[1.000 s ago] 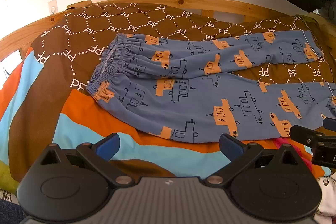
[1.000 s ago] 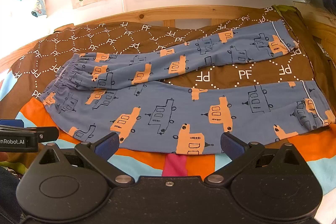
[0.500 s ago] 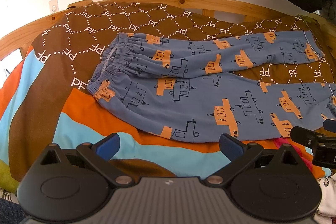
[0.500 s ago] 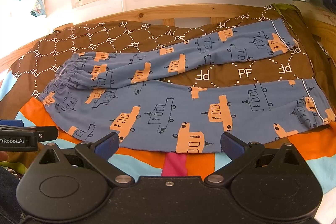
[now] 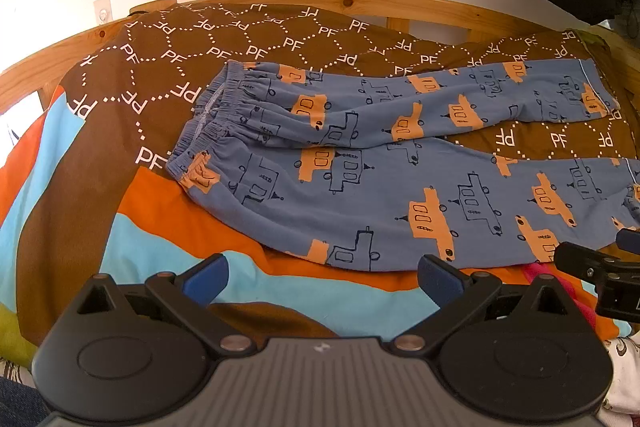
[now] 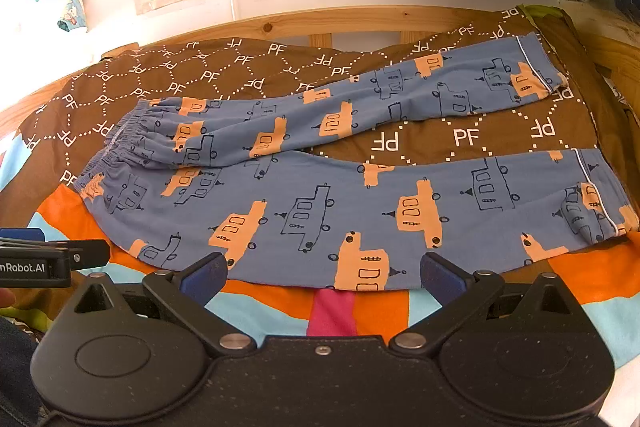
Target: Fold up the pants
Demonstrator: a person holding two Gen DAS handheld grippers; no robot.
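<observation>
Almost nothing has moved since the earlier frames: both grippers hover at the near edge of the bed as before, and the garment lies unchanged.

Bed cover, brown cloth with white dotted hexagons and "PF" lettering (image 5: 168, 75), with orange, light-blue and pink bands toward the near side: spread over a bed with a pale wooden frame (image 6: 360, 23); its near edge is hidden behind both gripper bodies.

Pants, blue cotton printed with orange and outlined vehicles (image 5: 380, 195) (image 6: 360, 195): laid flat on the cover, unfolded, elastic waistband to the left, two legs running right and splayed apart so a wedge of brown cover shows between them. In the left wrist view the near leg's cuff is cut off at the right frame edge; in the right wrist view both white-piped cuffs show.

Left gripper, black with blue finger pads (image 5: 320, 277): jaws spread wide, holding nothing, just short of the pants' near hem. In the right wrist view only part of its side shows at the left edge (image 6: 52, 259), bearing cropped lettering.

Right gripper, black with blue finger pads (image 6: 322, 275): jaws wide apart, empty, at the near hem of the near leg. In the left wrist view only its tip enters at the right edge (image 5: 600, 267).

Wall posters behind: partly cropped, detail unclear.
</observation>
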